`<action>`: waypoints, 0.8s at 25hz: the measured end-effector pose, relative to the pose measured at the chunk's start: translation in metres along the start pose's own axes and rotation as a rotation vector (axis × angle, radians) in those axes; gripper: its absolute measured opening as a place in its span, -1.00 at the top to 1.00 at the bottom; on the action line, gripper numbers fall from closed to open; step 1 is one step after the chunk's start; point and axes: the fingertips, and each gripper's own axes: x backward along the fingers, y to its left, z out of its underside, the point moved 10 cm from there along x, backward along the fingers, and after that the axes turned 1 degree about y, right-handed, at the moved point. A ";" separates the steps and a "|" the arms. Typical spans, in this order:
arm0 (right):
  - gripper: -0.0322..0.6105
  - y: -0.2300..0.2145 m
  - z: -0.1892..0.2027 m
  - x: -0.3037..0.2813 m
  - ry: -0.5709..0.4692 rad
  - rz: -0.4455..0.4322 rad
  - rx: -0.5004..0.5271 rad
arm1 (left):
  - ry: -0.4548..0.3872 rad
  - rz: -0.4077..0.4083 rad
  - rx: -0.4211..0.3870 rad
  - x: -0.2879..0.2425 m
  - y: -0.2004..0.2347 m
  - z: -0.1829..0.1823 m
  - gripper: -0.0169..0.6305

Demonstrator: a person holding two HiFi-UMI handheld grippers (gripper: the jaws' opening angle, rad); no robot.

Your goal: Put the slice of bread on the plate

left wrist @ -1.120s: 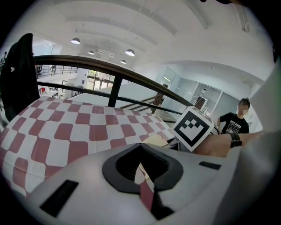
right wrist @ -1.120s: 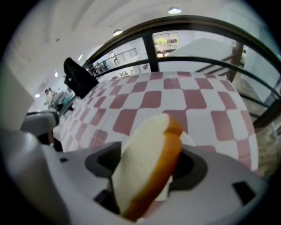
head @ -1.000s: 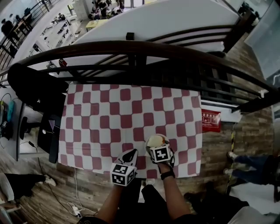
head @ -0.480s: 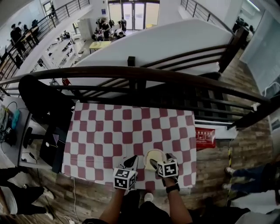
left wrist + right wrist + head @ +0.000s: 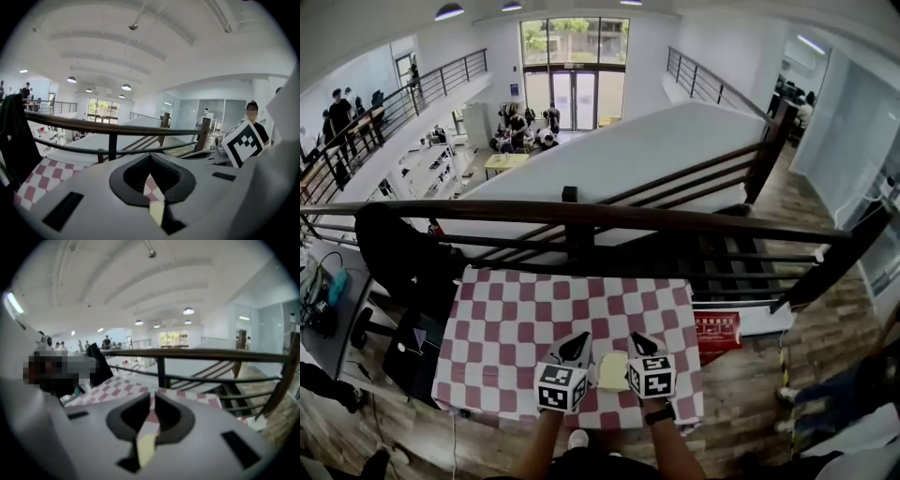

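A pale round plate [image 5: 612, 371] lies near the front edge of the red-and-white checked table [image 5: 516, 319]. A pale slice of bread lies on it, hard to tell from the plate at this size. My left gripper [image 5: 575, 347] hangs above the table just left of the plate, shut and empty. On the plate's right, my right gripper [image 5: 642, 343] is closing, its jaws almost together with nothing between them. Both gripper views look level over the table; a pale strip of plate [image 5: 157, 213] [image 5: 146, 448] shows through each pair of jaws.
A dark wooden railing [image 5: 581, 217] runs along the table's far side, with a staircase beyond it. A black garment [image 5: 398, 253] hangs at the table's left corner. A red sign [image 5: 715, 330] lies on the floor to the right.
Both grippers have risen away from the table. The right jaws, wide open by the plate earlier, have come nearly together. The head view has tilted up into the hall.
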 end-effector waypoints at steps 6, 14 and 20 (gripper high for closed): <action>0.85 0.014 -0.054 0.055 -0.253 0.009 0.024 | -0.181 -0.007 -0.101 0.032 -0.025 -0.056 0.90; 0.86 0.042 -0.090 0.116 -0.461 0.017 0.134 | -0.355 -0.012 -0.105 0.066 -0.047 -0.097 0.90; 0.86 0.047 -0.086 0.133 -0.507 0.015 0.126 | -0.415 -0.079 -0.208 0.080 -0.062 -0.094 0.90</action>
